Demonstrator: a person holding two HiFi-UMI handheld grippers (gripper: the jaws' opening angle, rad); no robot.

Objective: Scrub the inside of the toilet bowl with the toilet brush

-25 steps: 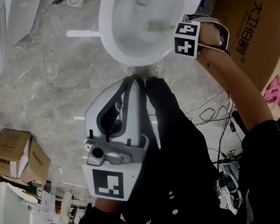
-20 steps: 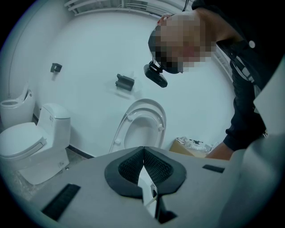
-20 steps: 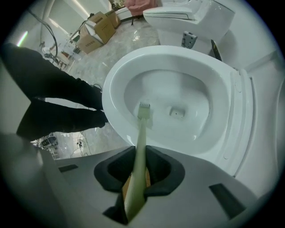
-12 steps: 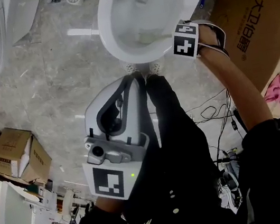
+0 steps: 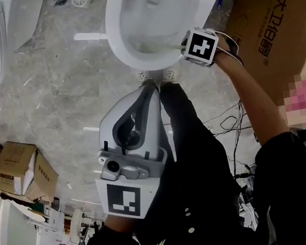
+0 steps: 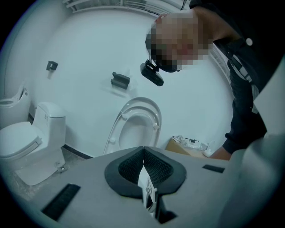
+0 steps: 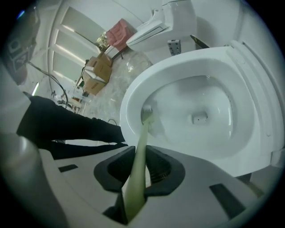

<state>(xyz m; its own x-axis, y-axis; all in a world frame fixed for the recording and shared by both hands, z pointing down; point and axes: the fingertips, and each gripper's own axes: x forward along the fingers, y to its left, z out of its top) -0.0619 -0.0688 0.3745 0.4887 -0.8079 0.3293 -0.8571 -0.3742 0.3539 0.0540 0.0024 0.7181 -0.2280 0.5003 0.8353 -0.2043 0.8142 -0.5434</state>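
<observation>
Hovering at 6 o'clock, left gripper (image 5: 150, 88) pressed together with nothing in it, white toilet bowl (image 5: 119, 31) at 12 o'clock, right gripper (image 5: 185, 44) at its 4 o'clock rim pinching the pale green toilet brush (image 7: 145, 122), bristles against the bowl's inside wall

Marbled floor (image 5: 49, 96), toilet (image 5: 119, 37), cardboard boxes (image 5: 14, 167), cables (image 5: 229, 120)
</observation>
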